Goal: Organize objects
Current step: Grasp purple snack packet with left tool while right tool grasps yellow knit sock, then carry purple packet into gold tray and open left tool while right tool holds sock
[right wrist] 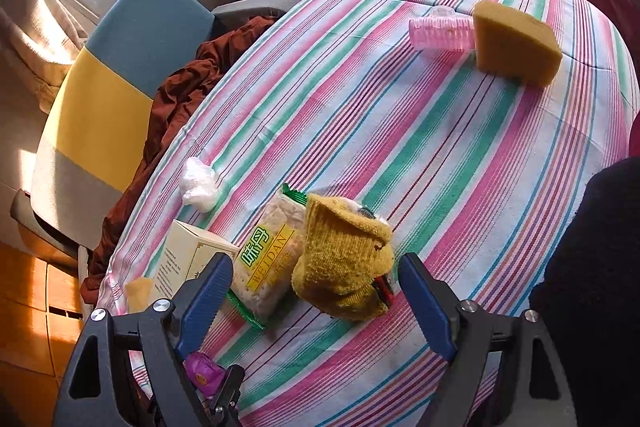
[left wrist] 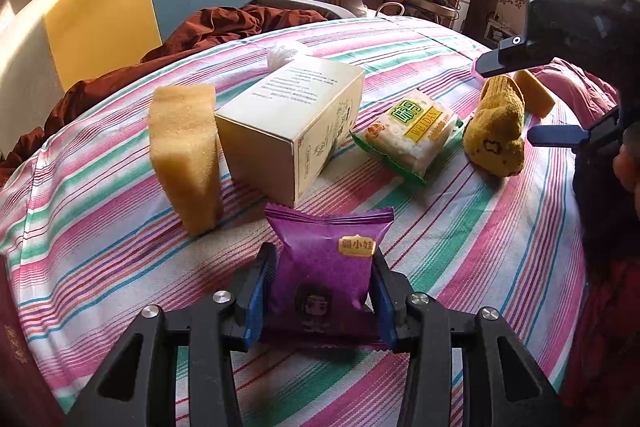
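On the bedsheet (left wrist: 460, 227), sponge (left wrist: 186, 151), box (left wrist: 288, 131), snack pack (left wrist: 412, 131) and sock (left wrist: 496, 131) stand in a left-to-right row.

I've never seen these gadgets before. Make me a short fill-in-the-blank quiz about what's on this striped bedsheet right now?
1. The left hand-held gripper is shut on a snack packet coloured ____.
2. The right hand-held gripper hangs with its jaws open over a yellow ____, not gripping it.
3. The green-edged cracker packet lies between the sock and the cream ____.

Missing words: purple; sock; box
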`<state>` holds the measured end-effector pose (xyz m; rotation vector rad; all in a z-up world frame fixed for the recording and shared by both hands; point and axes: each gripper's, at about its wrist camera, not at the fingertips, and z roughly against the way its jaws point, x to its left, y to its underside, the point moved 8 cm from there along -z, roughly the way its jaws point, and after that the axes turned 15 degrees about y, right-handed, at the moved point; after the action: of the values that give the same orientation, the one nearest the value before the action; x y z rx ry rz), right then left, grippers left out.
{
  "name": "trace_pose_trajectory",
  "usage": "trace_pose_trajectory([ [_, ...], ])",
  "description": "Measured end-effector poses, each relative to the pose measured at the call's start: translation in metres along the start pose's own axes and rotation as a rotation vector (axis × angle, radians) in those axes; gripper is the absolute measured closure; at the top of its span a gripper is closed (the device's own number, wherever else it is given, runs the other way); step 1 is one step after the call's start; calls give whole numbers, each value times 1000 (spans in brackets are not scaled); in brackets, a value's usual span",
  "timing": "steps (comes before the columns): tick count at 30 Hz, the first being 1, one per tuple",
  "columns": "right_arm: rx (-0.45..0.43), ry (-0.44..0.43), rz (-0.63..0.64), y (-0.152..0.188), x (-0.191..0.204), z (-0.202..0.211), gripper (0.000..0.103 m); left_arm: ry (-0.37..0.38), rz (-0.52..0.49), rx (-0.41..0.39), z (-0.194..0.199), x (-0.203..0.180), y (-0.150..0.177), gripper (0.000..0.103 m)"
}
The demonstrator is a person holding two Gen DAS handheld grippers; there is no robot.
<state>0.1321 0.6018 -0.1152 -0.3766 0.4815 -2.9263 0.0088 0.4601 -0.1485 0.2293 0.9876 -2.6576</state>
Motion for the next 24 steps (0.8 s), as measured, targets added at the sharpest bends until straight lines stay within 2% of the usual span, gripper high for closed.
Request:
trace_pose_trajectory([
  [4,33,45,7,2,-1,-10,17,0,3,-7,1,1,0,56],
  [8,28,75,18,1,-1,-15,17,-10,13,-15,4,2,2,56],
  [14,59,80,32,2,2,-25,17,8,52,-30,15,4,11,58],
  [15,69,78,40,3,4,-28,21,5,53,-30,17,4,14,59],
  [16,79,83,50,4,5,-31,32,2,56,-31,20,3,17,61],
  [19,97,104,83,9,8,-35,52,-7,60,-37,32,0,30,62],
  [24,40,103,160,10,21,-25,61,-32,50,-59,56,-11,63,62],
])
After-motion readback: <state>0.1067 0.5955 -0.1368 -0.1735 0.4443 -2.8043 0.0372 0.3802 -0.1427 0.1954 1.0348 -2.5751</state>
